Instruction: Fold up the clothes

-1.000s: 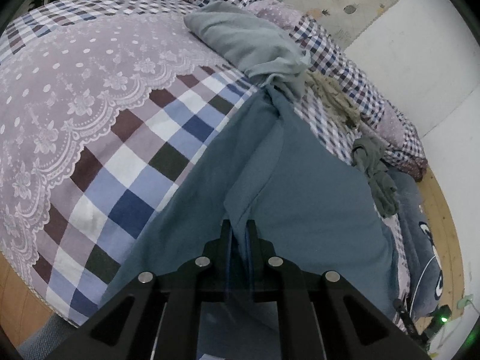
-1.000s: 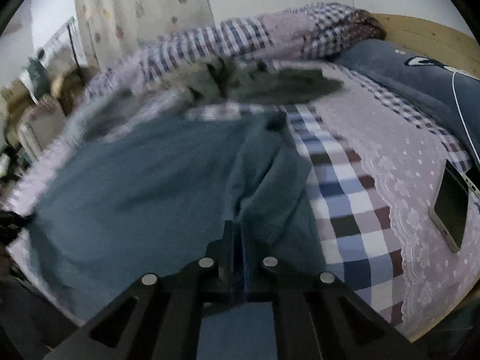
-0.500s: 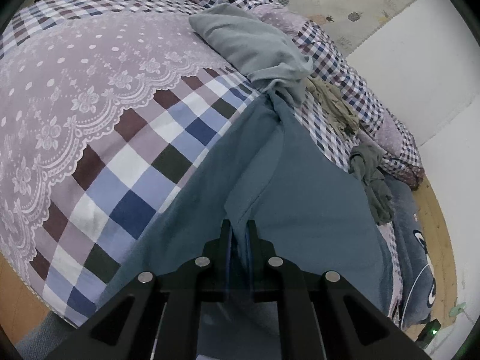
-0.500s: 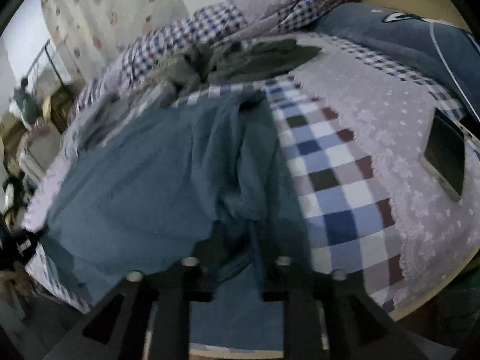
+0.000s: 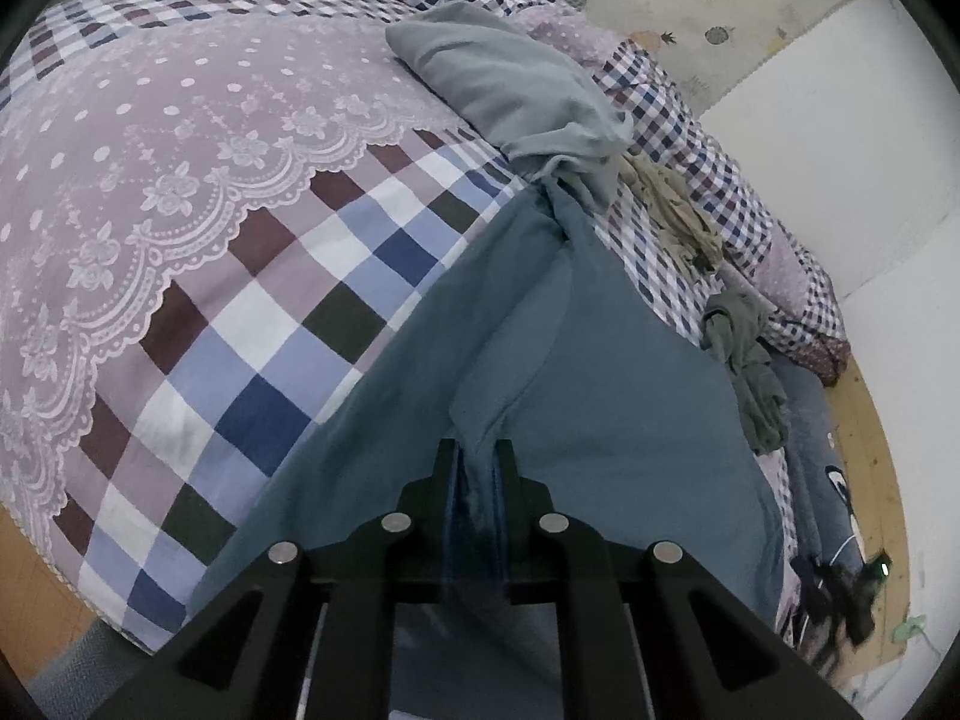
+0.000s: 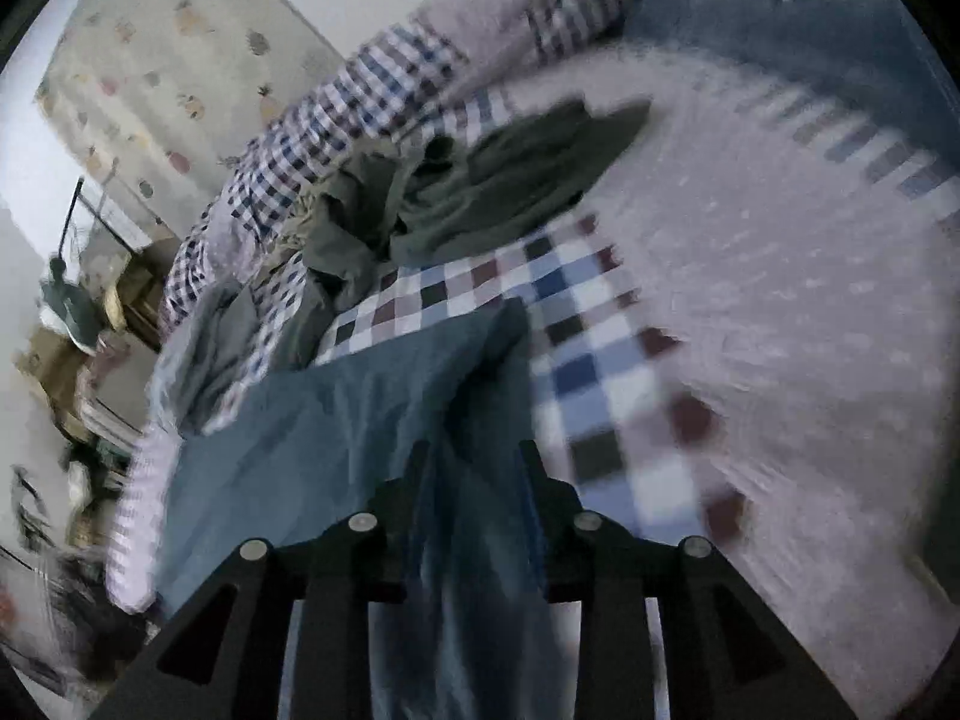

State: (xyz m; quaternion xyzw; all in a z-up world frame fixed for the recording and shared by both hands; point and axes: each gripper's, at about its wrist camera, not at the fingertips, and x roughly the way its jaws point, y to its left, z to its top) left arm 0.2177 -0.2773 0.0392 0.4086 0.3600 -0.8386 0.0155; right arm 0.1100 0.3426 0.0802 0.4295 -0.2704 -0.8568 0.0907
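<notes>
The left hand-held gripper is clenched on a bunched fold of the blue garment, which lies spread on the bed from 6 o'clock up toward 12. The right hand-held gripper has its fingers parted with the blue garment draped between them; the blurred view leaves it unclear whether they pinch it. A grey cloth lies at 12 o'clock, touching the garment's far tip.
</notes>
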